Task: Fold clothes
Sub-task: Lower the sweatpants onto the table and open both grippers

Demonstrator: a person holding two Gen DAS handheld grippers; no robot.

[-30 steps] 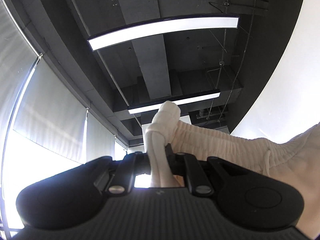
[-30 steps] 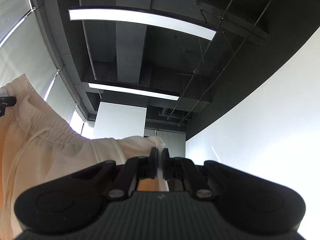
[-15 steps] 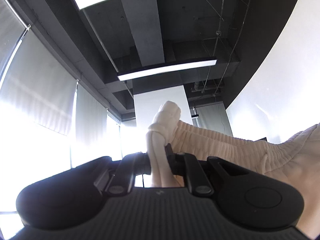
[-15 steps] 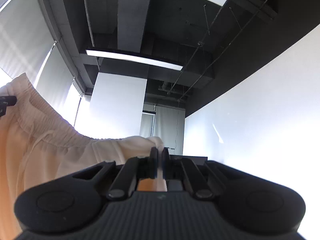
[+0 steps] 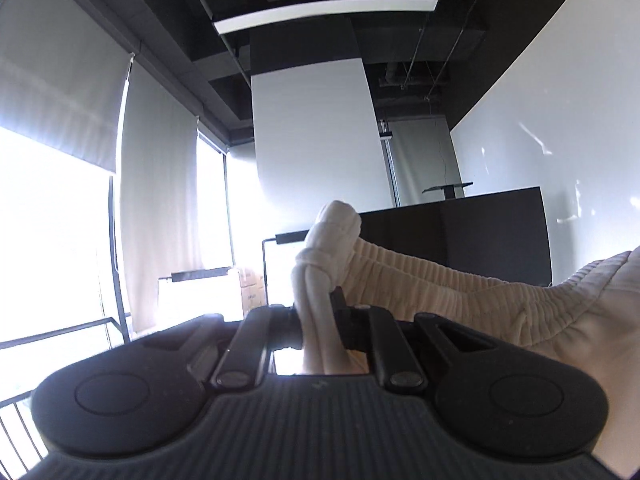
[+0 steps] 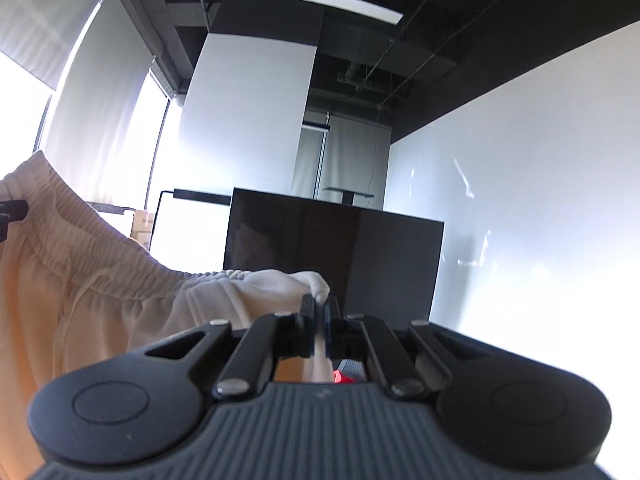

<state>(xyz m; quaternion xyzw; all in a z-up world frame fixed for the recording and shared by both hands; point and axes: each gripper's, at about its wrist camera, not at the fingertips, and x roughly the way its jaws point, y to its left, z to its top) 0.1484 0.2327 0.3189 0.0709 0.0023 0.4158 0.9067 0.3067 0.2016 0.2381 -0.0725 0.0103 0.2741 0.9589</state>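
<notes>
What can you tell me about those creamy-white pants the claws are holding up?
The pants are cream-coloured and look soft, like jogging bottoms. They have a stretchy ribbed waistband and a thin drawstring. They are held up in the air. The left claw pinches one bunched end of the waistband and the right claw pinches the other, so the waistband sags between them. The legs are out of sight.

An office: exposed black ceiling [image 6: 460, 8] with linear lights [image 5: 324, 12], roller blinds [image 5: 56, 80], large dark screen [image 6: 332, 256].

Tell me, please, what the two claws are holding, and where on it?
Both grip cream pants at the ribbed waistband: left claw and right claw at opposite ends.
</notes>
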